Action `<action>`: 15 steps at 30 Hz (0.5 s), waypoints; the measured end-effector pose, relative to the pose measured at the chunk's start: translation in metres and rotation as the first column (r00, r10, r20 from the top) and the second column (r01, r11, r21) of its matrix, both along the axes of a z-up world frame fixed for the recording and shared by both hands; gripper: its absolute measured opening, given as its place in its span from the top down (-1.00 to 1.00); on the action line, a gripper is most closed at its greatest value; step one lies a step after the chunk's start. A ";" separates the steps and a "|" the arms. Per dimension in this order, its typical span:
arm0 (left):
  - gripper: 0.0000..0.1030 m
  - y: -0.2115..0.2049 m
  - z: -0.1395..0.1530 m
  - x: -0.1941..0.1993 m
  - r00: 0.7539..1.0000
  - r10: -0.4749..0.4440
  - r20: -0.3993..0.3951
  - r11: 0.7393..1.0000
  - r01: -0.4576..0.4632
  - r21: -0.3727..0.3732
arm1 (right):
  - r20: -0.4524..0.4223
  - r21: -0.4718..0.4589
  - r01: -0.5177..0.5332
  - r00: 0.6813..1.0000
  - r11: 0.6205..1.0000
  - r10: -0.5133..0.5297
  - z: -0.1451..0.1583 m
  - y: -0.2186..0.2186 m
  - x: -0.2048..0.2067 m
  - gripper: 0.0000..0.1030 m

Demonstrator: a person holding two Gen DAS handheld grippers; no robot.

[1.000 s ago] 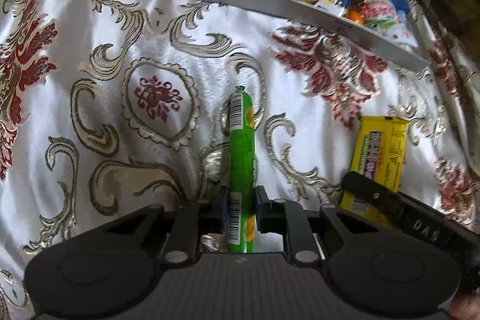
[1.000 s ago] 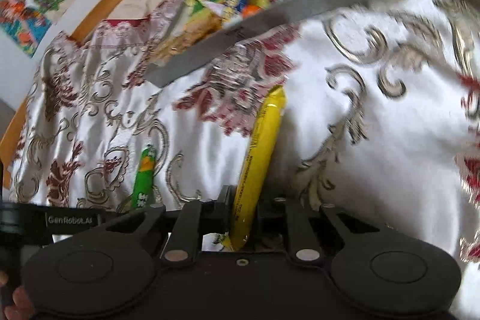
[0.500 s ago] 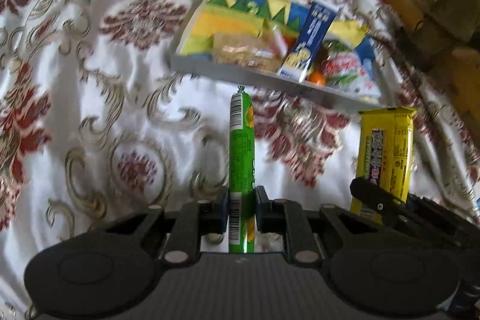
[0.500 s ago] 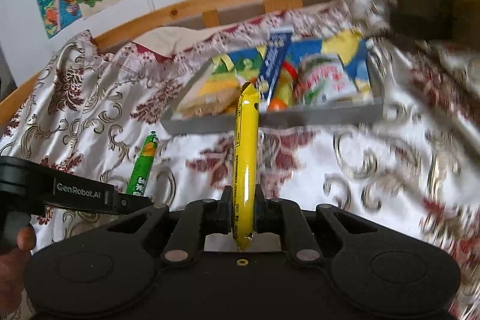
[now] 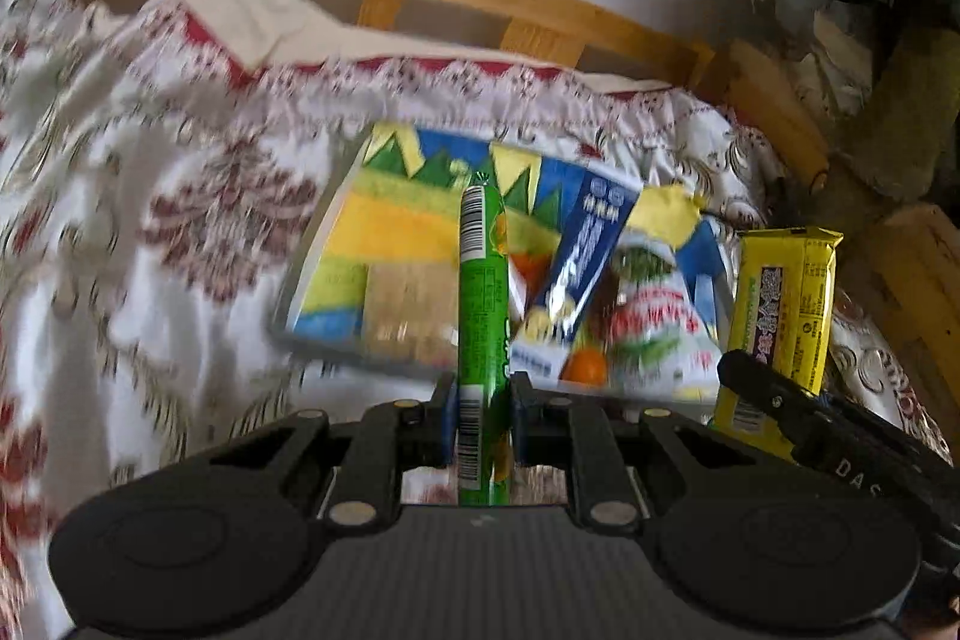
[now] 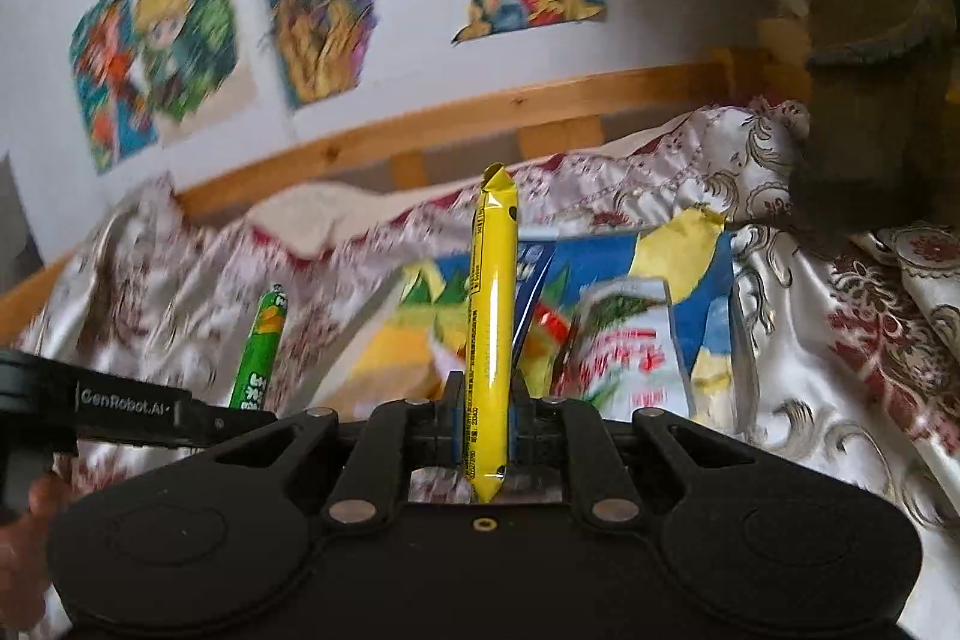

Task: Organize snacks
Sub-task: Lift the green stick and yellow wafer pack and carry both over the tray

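My left tongs [image 5: 483, 394] were clamped on the green stick snack [image 5: 482, 316], its long axis running straight up the centre of the frame. My right tongs [image 6: 485, 400] held the yellow stick snack [image 6: 491, 334] likewise, pointing upward in its view. The grey tray [image 5: 336, 349] lay on the bed directly beyond both tips, centre frame, roughly equally near either hand. It contained a blue packet [image 5: 591, 244], a red-and-green bag [image 5: 654, 334], a biscuit pack [image 5: 408, 304] and something orange. Motion blur obscured finer detail.
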State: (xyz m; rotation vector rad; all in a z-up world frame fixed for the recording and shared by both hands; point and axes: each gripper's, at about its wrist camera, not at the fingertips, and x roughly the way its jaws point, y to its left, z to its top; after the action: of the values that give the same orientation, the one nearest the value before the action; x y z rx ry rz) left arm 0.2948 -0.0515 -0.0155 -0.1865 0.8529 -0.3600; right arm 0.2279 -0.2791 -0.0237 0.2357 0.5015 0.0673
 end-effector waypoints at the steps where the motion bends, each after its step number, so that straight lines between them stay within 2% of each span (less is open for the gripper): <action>1: 0.65 -0.004 0.001 0.007 1.000 0.002 0.004 1.000 -0.002 0.001 | 0.007 0.003 0.009 1.000 1.000 -0.009 -0.001 -0.004 0.009 0.75; 4: 0.64 -0.017 0.001 0.029 1.000 0.015 0.006 1.000 -0.015 0.000 | 0.011 0.036 0.017 1.000 0.999 -0.017 -0.005 -0.014 0.029 0.75; 11: 0.64 -0.044 -0.016 0.078 0.997 0.035 -0.067 0.998 -0.038 -0.054 | -0.023 0.062 0.042 0.999 0.997 -0.040 -0.022 -0.031 0.055 0.75; 15: 0.64 -0.053 -0.024 0.096 0.996 0.037 -0.086 0.998 -0.041 -0.054 | -0.039 0.081 0.046 0.998 0.996 -0.043 -0.029 -0.037 0.065 0.75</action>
State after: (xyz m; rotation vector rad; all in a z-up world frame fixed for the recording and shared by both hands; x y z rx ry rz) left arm 0.3905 -0.1041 -0.0397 -0.2712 0.9222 -0.3412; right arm 0.2928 -0.3158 -0.0530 0.3285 0.5313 0.0403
